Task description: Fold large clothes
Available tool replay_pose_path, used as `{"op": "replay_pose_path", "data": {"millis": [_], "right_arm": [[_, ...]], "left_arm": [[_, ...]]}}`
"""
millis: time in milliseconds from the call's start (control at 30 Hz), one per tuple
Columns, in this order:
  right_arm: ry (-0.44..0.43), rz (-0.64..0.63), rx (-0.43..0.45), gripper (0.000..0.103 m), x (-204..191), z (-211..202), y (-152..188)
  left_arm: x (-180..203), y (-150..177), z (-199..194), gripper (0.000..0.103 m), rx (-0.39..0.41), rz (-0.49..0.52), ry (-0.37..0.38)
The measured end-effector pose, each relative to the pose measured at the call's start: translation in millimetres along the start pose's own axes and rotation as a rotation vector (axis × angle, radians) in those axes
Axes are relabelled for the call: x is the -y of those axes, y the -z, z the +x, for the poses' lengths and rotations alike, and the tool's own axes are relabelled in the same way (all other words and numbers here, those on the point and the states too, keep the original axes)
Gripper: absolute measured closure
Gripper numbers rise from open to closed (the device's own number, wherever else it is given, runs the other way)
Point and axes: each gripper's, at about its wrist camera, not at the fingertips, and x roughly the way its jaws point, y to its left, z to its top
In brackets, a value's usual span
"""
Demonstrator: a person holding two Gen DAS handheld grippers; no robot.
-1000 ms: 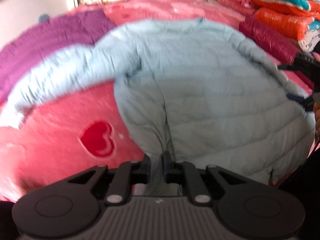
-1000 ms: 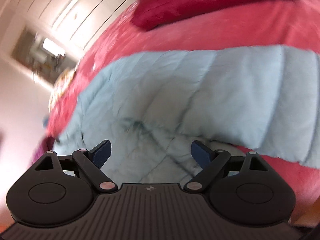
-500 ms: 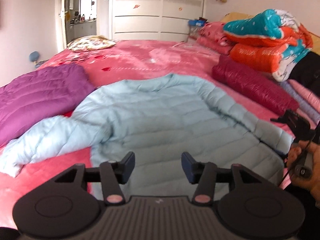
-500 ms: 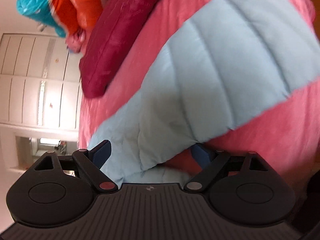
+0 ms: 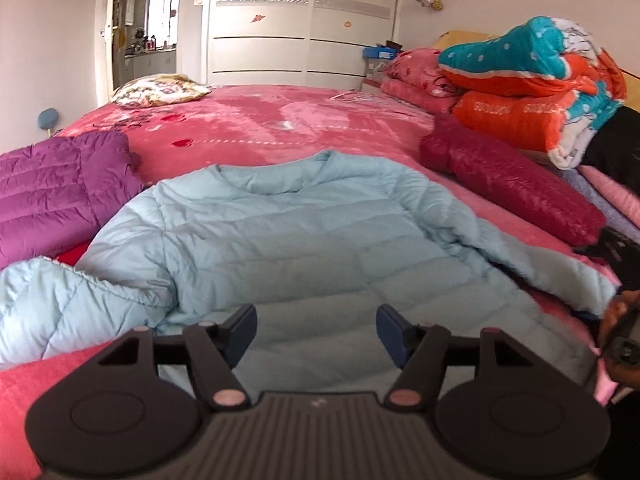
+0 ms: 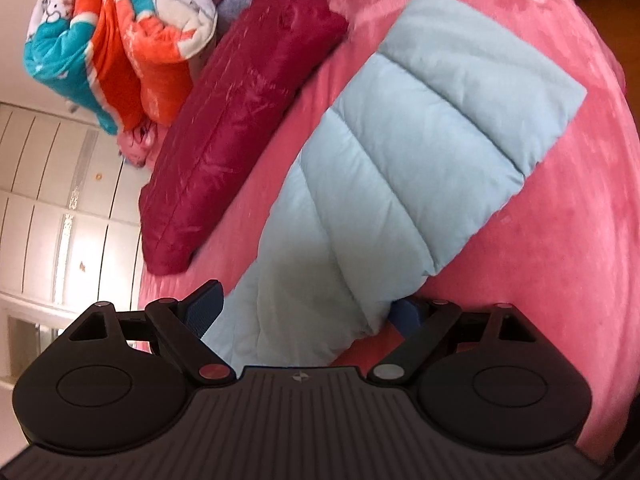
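A light blue puffer jacket [image 5: 304, 240] lies spread flat, back up, on the pink bed, collar at the far side. Its left sleeve [image 5: 60, 304] lies out to the left. Its right sleeve [image 6: 400, 168] stretches out to the right. My left gripper [image 5: 316, 330] is open and empty above the jacket's near hem. My right gripper [image 6: 308, 304] is open, rolled on its side, with the right sleeve lying between its two fingers. The right gripper also shows in the left wrist view [image 5: 618, 264] at the far right edge, held by a hand.
A purple puffer jacket [image 5: 56, 188] lies at the left. A folded dark red jacket [image 5: 508, 184] lies at the right, also in the right wrist view [image 6: 240, 120]. Stacked orange and teal quilts [image 5: 532, 80] sit behind it. The pink bedspread [image 5: 280, 124] reaches back to a wardrobe [image 5: 300, 24].
My left gripper opened, let go of the jacket's hem and tilted up to a level view. My right gripper rolled onto its side and moved along the right sleeve, staying open.
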Motion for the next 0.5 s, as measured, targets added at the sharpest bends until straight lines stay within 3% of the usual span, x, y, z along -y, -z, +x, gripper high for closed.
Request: {"op": "replay_pose_path", "data": {"millis": [267, 500], "right_arm": [[0.077, -0.113, 0.065, 0.0, -17, 14, -2], [0.124, -0.177, 0.102, 0.0, -31, 34, -9]], "left_arm": [[-38, -25, 49, 0.037, 0.012, -0.121, -0.046], [-62, -57, 117, 0.037, -0.007, -0.181, -0.129]]}}
